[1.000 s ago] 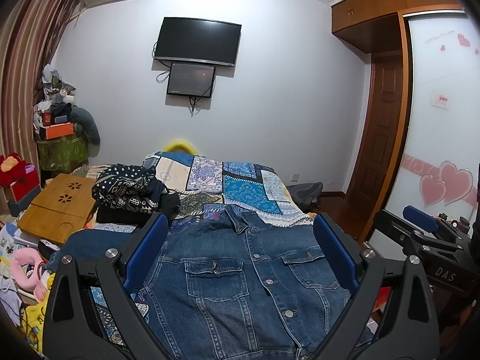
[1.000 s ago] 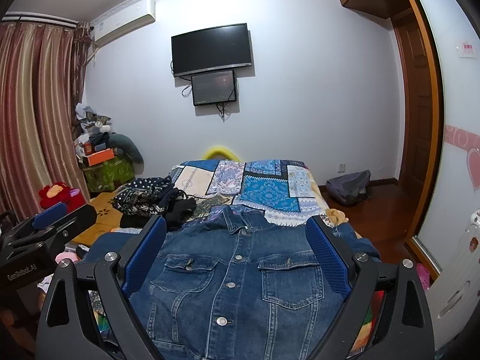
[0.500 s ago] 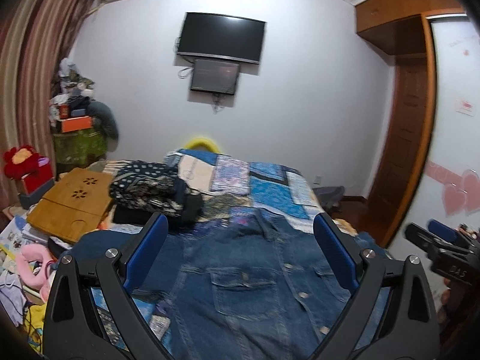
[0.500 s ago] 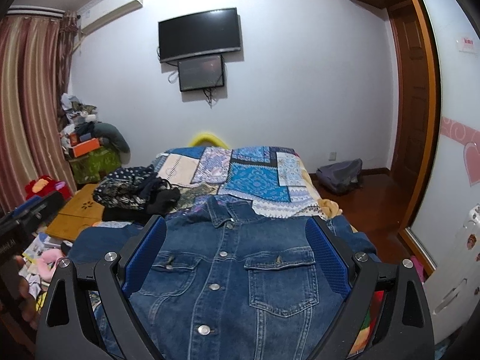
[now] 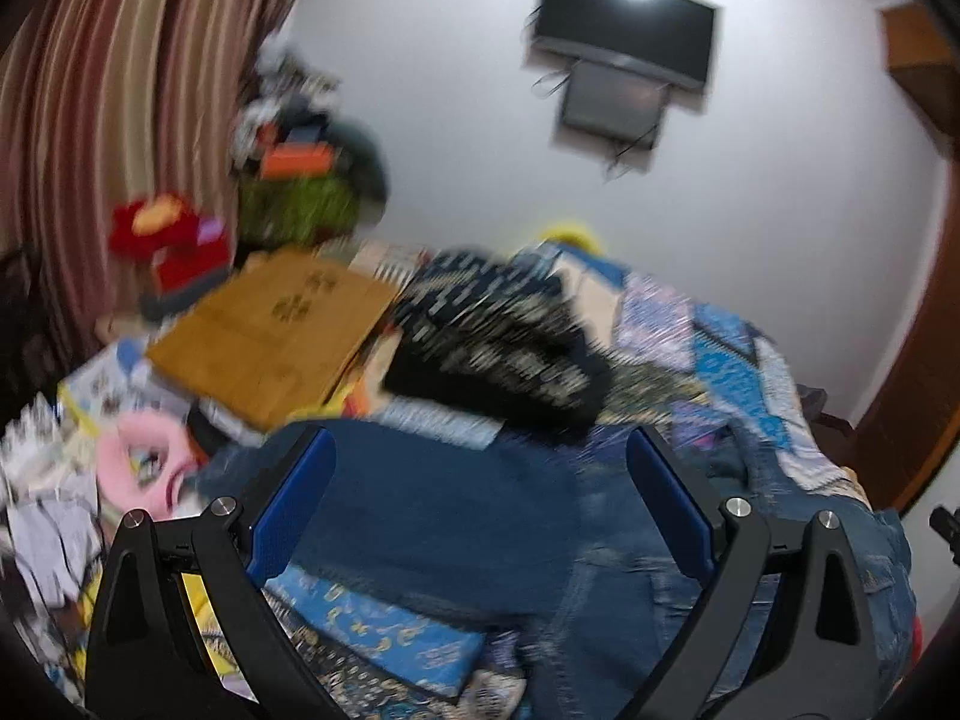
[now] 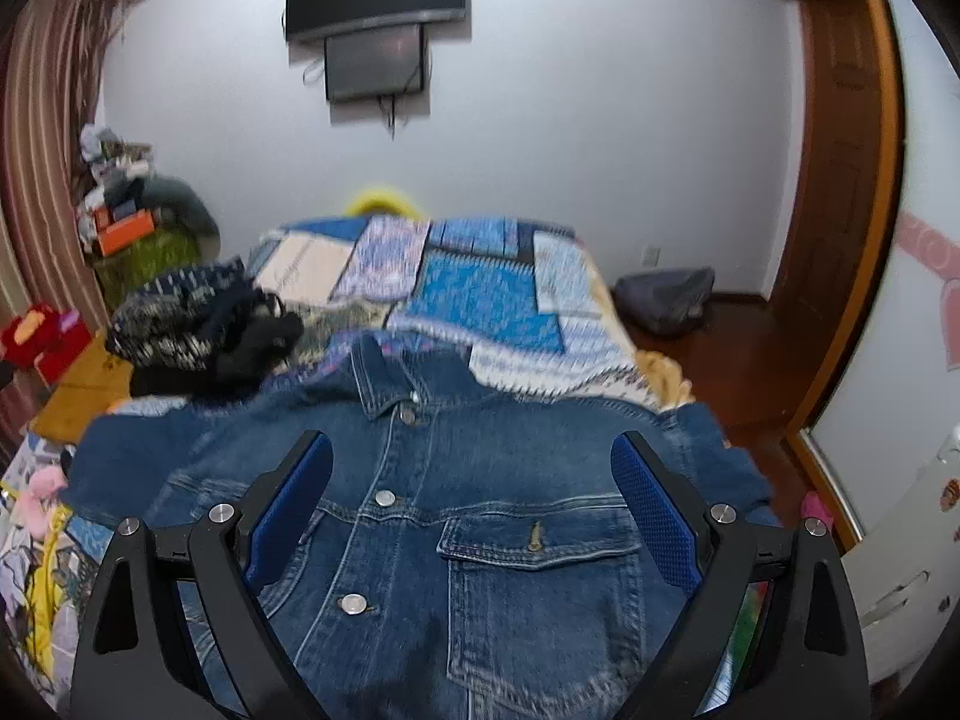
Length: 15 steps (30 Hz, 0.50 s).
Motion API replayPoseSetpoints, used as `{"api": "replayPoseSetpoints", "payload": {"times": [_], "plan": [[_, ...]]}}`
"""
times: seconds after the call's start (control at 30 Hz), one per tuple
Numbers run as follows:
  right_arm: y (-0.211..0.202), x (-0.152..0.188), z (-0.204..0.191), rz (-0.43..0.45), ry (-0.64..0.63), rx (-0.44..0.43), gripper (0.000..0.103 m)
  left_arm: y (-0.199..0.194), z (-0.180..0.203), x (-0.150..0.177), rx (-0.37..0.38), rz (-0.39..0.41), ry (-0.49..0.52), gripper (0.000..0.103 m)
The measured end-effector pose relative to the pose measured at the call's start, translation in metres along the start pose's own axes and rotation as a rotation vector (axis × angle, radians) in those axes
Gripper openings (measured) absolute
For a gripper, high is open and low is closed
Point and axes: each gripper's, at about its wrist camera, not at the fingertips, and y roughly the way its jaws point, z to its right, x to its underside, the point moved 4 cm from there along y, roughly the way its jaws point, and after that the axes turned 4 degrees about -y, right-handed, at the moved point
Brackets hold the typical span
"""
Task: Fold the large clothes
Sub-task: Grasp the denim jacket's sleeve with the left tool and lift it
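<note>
A blue denim jacket (image 6: 480,516) lies front up and spread flat on the bed, collar toward the far wall. My right gripper (image 6: 471,480) is open and empty above the jacket's chest, between the button row and the right pocket. My left gripper (image 5: 480,480) is open and empty over the jacket's left sleeve (image 5: 456,510); this view is blurred. The jacket's body shows at the lower right of the left wrist view (image 5: 750,570).
A patchwork blanket (image 6: 480,294) covers the far half of the bed. A pile of dark patterned clothes (image 6: 198,324) lies left of the collar. A wooden lap desk (image 5: 270,330), toys and clutter line the left side. A wooden door (image 6: 840,180) stands at right.
My left gripper has swung to the left, from the jacket's front to its left sleeve. My right gripper has moved closer to the jacket and lower. Both stay open.
</note>
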Motion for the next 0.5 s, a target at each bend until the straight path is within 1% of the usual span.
{"api": "replayPoseSetpoints", "payload": {"times": [0.07, 0.17, 0.23, 0.27, 0.33, 0.4, 0.47, 0.5], "plan": [[0.017, 0.001, -0.003, -0.044, -0.001, -0.038, 0.093, 0.017, -0.026, 0.006, -0.032, -0.068, -0.037, 0.098], [0.041, 0.005, -0.010, -0.115, -0.009, -0.087, 0.093, 0.047, -0.068, 0.019, -0.094, -0.162, -0.123, 0.098], [0.053, 0.007, -0.014, -0.154, -0.030, -0.102, 0.093, 0.063, -0.090, 0.031, -0.124, -0.218, -0.174, 0.098], [0.059, 0.009, -0.017, -0.173, -0.043, -0.107, 0.093, 0.065, -0.095, 0.035, -0.133, -0.238, -0.192, 0.098], [0.068, 0.013, -0.022, -0.197, -0.056, -0.120, 0.093, 0.080, -0.115, 0.046, -0.128, -0.289, -0.260, 0.093], [0.075, 0.016, -0.027, -0.227, -0.064, -0.143, 0.093, 0.093, -0.133, 0.059, -0.102, -0.347, -0.350, 0.091], [0.081, 0.019, -0.031, -0.247, -0.068, -0.156, 0.093, 0.107, -0.147, 0.071, -0.089, -0.398, -0.418, 0.090], [0.083, 0.021, -0.032, -0.255, -0.072, -0.159, 0.093, 0.112, -0.153, 0.077, -0.083, -0.424, -0.453, 0.087]]}}
